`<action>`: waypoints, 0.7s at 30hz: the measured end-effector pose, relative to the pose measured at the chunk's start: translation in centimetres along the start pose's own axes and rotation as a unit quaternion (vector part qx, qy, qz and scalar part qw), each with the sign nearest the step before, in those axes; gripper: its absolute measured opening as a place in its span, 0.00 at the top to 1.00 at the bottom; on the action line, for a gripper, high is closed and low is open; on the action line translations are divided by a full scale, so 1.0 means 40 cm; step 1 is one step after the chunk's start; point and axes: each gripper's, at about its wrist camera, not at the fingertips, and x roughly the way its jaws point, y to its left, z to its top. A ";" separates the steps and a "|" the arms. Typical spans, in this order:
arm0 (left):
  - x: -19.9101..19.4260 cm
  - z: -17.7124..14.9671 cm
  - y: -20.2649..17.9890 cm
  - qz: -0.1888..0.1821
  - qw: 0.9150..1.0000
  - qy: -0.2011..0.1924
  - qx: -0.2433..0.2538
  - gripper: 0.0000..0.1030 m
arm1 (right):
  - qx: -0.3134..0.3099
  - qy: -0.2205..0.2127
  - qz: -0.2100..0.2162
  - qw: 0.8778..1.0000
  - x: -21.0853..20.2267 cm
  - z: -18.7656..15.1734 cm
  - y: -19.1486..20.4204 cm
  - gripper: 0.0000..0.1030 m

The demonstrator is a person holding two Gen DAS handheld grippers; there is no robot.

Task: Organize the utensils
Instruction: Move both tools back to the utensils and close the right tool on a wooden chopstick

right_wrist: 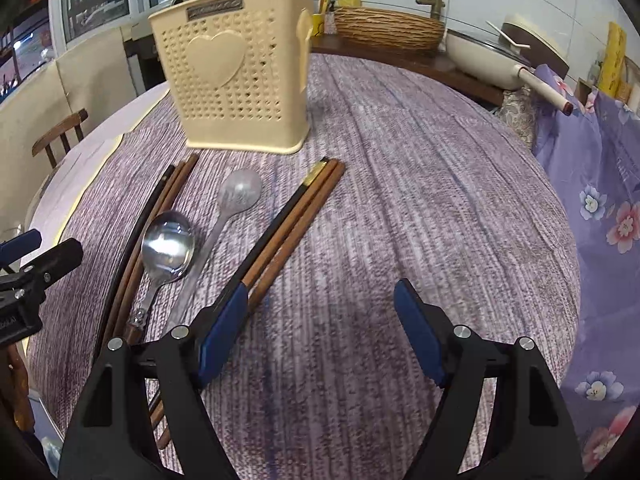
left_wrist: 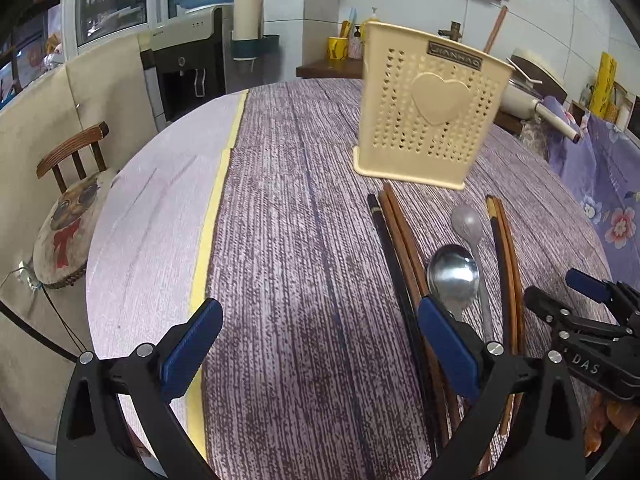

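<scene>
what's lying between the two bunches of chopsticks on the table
Two spoons: a shiny metal spoon and a pale grey plastic spoon, side by side between the left chopsticks and right chopsticks. Clearest in the right wrist view.

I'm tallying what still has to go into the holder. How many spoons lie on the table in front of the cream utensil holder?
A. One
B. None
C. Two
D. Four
C: a shiny metal spoon and a pale translucent plastic spoon lie side by side between two bundles of chopsticks, in front of the cream utensil holder.
</scene>
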 end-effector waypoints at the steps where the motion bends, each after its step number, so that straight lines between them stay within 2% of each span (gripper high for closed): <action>1: 0.001 -0.003 -0.006 0.000 1.000 0.002 0.005 0.07 | -0.004 0.003 -0.002 1.000 0.002 -0.001 0.009 0.27; 5: 0.009 -0.009 -0.031 -0.005 1.000 0.010 0.019 0.14 | -0.009 0.005 -0.013 1.000 0.001 -0.003 0.016 0.27; 10: 0.025 -0.019 -0.057 -0.005 0.999 0.024 0.037 0.26 | 0.002 0.012 -0.004 1.000 0.003 -0.004 -0.002 0.27; 21: 0.042 -0.016 -0.070 -0.004 0.999 0.037 0.039 0.36 | 0.020 0.023 -0.001 1.000 0.009 -0.003 -0.044 0.27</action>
